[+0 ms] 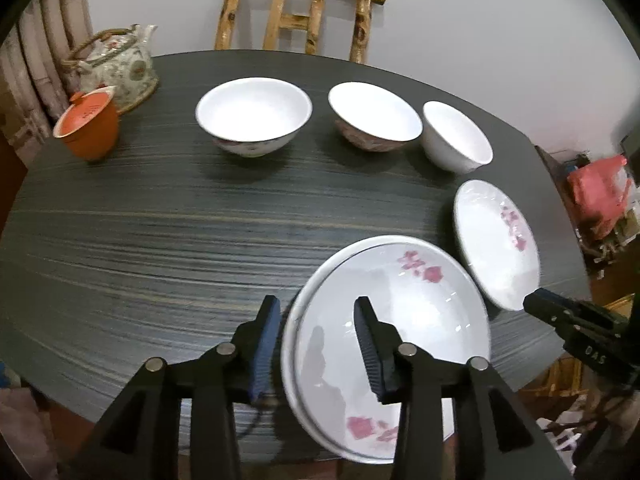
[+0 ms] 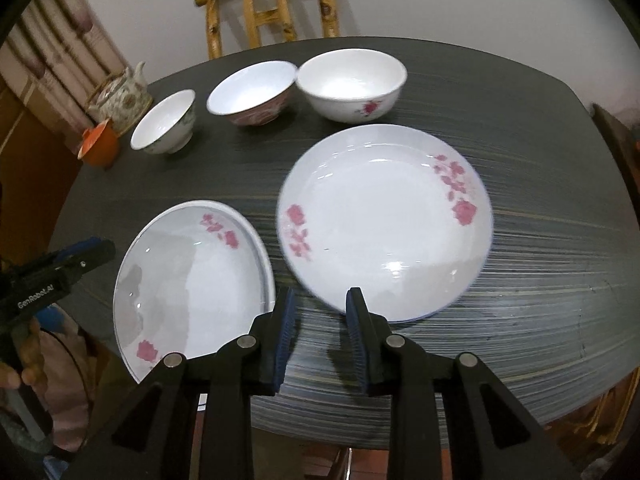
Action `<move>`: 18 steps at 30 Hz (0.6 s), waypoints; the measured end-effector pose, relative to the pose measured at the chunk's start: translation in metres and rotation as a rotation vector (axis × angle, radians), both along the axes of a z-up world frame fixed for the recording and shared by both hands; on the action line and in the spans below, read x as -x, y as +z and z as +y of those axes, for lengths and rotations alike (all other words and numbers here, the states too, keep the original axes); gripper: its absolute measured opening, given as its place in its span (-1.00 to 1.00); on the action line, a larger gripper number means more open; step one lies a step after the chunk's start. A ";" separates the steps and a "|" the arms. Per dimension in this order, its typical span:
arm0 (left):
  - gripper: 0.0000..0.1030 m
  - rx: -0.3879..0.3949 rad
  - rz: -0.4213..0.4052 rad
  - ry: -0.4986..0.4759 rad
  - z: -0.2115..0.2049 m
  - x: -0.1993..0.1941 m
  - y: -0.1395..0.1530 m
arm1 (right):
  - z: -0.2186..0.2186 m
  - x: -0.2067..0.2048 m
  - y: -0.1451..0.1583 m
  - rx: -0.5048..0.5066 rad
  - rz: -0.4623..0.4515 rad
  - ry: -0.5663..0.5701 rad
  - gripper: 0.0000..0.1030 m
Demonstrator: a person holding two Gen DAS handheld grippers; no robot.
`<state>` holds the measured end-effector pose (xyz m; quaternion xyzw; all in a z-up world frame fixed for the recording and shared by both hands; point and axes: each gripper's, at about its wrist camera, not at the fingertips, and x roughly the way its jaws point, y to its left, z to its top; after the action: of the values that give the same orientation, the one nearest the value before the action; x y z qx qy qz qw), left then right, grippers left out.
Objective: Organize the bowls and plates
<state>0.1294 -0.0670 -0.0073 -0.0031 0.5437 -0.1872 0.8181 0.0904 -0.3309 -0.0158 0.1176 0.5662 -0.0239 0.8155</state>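
Two stacked white plates with pink flowers (image 1: 400, 312) lie at the near table edge; they also show in the right wrist view (image 2: 188, 276). My left gripper (image 1: 316, 308) is open, its fingers straddling the stack's left rim. A third flowered plate (image 2: 384, 220) lies to the right, also seen in the left wrist view (image 1: 496, 236). My right gripper (image 2: 320, 300) is open just before its near rim, holding nothing. Three white bowls (image 1: 254, 114) (image 1: 374, 120) (image 1: 456, 136) stand in a row at the back.
A floral teapot (image 1: 120, 64) and an orange lidded cup (image 1: 88, 124) stand at the table's far left. A bamboo chair (image 1: 300, 12) stands behind the dark round table (image 1: 160, 220). Red bags and clutter (image 1: 596, 196) lie off the right edge.
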 end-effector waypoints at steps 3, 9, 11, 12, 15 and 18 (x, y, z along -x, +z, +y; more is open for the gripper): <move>-0.16 0.032 0.026 -0.020 -0.010 -0.008 0.002 | -0.013 0.002 0.001 -0.005 -0.005 -0.016 -0.50; -0.03 0.106 0.067 -0.067 -0.039 -0.024 0.007 | -0.046 0.003 -0.002 -0.039 -0.004 -0.071 -0.50; -0.03 0.143 0.094 -0.076 -0.049 -0.031 0.005 | -0.059 0.003 -0.004 -0.058 -0.002 -0.093 -0.50; -0.02 0.158 0.111 -0.078 -0.055 -0.035 0.004 | -0.064 0.004 -0.005 -0.062 -0.002 -0.102 -0.50; -0.02 0.179 0.149 -0.082 -0.068 -0.045 -0.001 | -0.081 0.004 -0.011 -0.090 0.004 -0.133 -0.50; 0.05 0.204 0.184 -0.085 -0.081 -0.054 -0.007 | -0.100 0.004 -0.018 -0.108 0.016 -0.162 -0.50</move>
<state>0.1831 -0.1484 -0.0146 -0.0801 0.5941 -0.2749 0.7517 0.0860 -0.4305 -0.0343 0.2065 0.5618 -0.0602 0.7988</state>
